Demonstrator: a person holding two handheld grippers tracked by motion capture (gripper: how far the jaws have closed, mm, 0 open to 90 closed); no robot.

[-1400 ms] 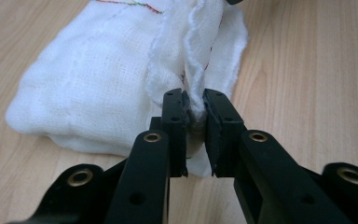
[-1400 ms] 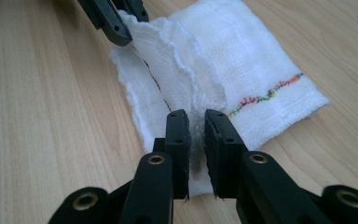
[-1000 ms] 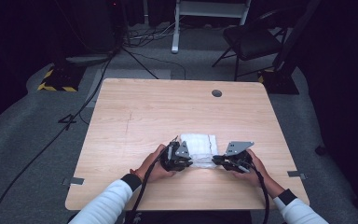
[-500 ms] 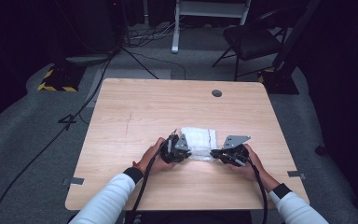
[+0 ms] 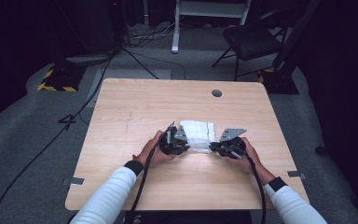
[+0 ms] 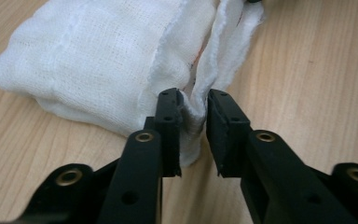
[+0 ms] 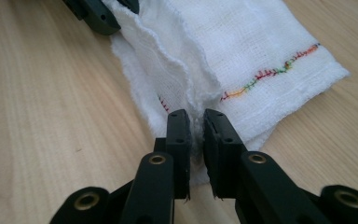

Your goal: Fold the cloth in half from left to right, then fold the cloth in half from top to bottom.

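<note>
A folded white gauze cloth point(image 5: 196, 133) with a coloured stitched line lies on the wooden table point(image 5: 135, 107), between my two grippers. My left gripper point(image 5: 184, 143) is at its near left corner. In the left gripper view the cloth's point(image 6: 98, 60) edge stands between the jaws of this gripper point(image 6: 195, 107), against one pad with a gap to the other. These jaws have just been opening. My right gripper point(image 5: 214, 147) is at the near right corner. Its jaws point(image 7: 196, 122) have also just been opening, and the cloth point(image 7: 242, 46) still fills the narrow gap between the pads.
A round cable hole point(image 5: 216, 93) sits in the table near its far edge. Beyond the table are a dark chair point(image 5: 254, 42), a white stand point(image 5: 205, 9) and cables on the grey floor. Cables trail from both grippers toward the table's near edge.
Both hands have moved a little away from the near edge, carrying the cloth's near edge with them. The cloth now lies more compact and slightly farther up the table.
</note>
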